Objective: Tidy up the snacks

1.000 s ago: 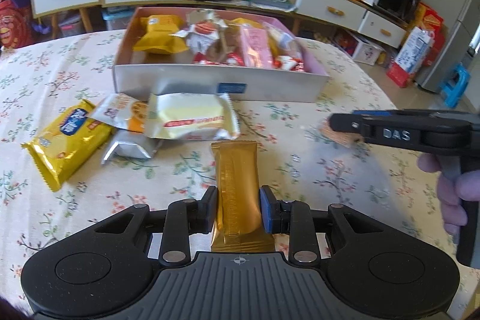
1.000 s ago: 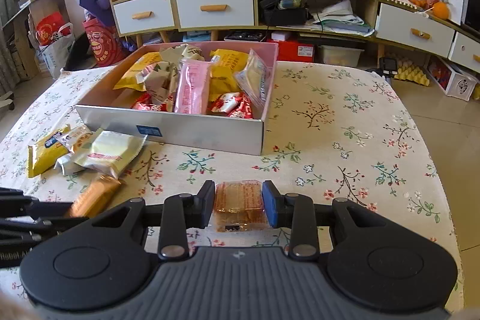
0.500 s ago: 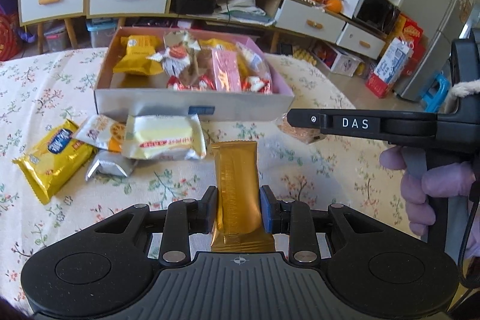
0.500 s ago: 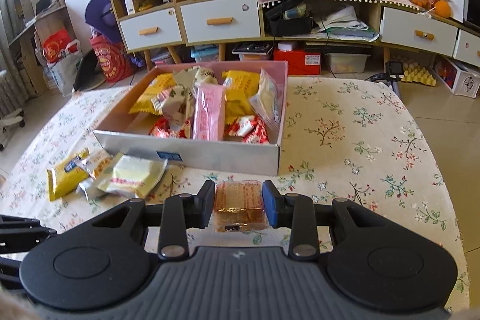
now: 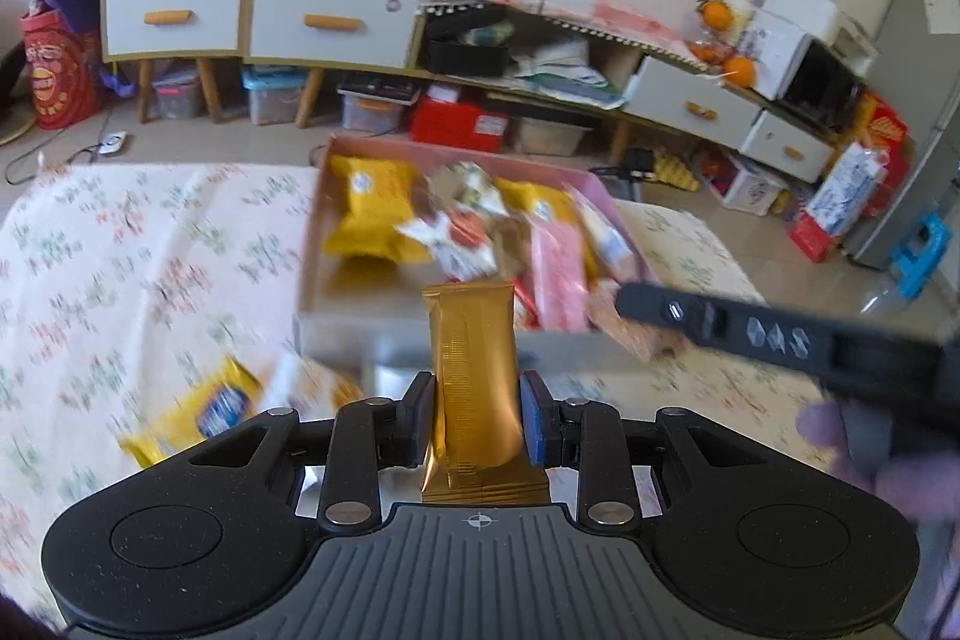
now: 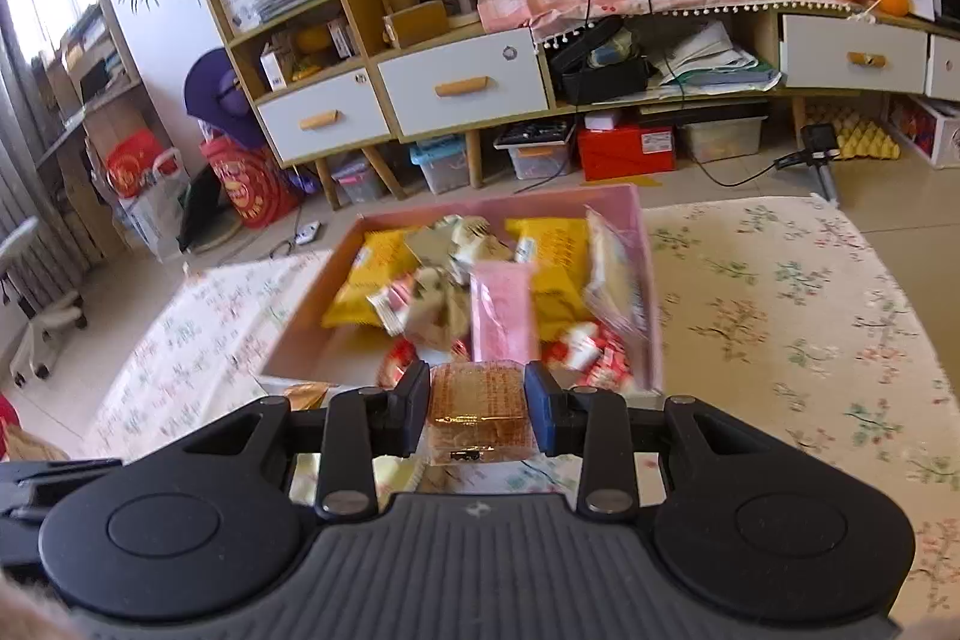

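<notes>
Above the floral-cloth bench (image 6: 780, 316), left tongs (image 5: 474, 415) are pinching a glossy gold foil bar (image 5: 471, 370); right tongs (image 6: 478, 409) are clamping a clear-wrapped square biscuit (image 6: 478, 400) beside the pink cardboard box (image 6: 651, 292).

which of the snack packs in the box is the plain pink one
The long pink packet standing near the middle of the pink box, just beyond the right gripper. The packs beside it are yellow, or white with red print.

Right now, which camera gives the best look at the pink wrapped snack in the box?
The right wrist view: the pink wrapped snack lies near centre, unblocked though slightly blurred. In the left wrist view it is blurrier and sits beside the gold bar.
</notes>
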`<state>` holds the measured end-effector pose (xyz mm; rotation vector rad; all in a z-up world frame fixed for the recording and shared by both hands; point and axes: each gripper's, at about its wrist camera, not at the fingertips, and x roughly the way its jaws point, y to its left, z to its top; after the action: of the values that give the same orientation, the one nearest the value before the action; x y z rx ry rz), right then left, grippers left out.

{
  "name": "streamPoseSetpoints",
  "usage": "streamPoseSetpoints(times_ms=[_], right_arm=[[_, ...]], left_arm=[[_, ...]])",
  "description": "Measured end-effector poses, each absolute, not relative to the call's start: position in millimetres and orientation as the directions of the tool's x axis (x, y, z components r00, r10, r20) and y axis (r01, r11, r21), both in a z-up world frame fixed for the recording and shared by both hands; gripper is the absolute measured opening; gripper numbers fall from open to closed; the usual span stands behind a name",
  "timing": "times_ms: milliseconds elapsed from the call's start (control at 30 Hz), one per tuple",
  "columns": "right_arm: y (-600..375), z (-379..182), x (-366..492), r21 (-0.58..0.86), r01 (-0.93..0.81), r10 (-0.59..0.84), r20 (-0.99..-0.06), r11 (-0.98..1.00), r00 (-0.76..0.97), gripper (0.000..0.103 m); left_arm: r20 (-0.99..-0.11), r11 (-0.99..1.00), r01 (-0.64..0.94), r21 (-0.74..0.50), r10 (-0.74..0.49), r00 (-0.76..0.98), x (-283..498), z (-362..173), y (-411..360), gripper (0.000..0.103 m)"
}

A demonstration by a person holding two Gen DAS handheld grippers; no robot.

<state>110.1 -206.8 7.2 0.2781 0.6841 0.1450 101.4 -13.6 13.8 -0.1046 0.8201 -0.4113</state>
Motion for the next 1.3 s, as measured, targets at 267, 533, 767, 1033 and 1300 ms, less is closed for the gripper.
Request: streamPoseSetpoints(times_ms=[267,533,767,1033,1300], right_arm=[[-212,-1,129,0.42,0.012,0.264,-0.593,0.908,0.761,0.031],[-208,-9,145,0.48,0.01,0.315,-0.591,0.877,0.743,0.031],[-203,-16,156,0.469,0.014,0.313,-0.61,0.883,0.728,0.031],[-200,-18,163,0.448,0.022,0.289,-0.614,0.894,0.735,0.031],[-205,-19,164,0.466,0.035,0.292,-0.61,0.884,0.736,0.03]], left_arm=[[-0.809,0.947,0.25,-0.201,-0.305,0.502,171,13,-24,0.027],[-0.863,0.965,0.175,-0.196,-0.255,0.436,216,-6,-27,0.027],[-0.871,0.973,0.157,-0.172,-0.224,0.436,233,-20,-31,0.027],[-0.86,0.977,0.185,-0.107,-0.185,0.476,244,-28,-44,0.028],[-0.797,0.961,0.273,-0.041,-0.196,0.571,246,-31,-56,0.027]])
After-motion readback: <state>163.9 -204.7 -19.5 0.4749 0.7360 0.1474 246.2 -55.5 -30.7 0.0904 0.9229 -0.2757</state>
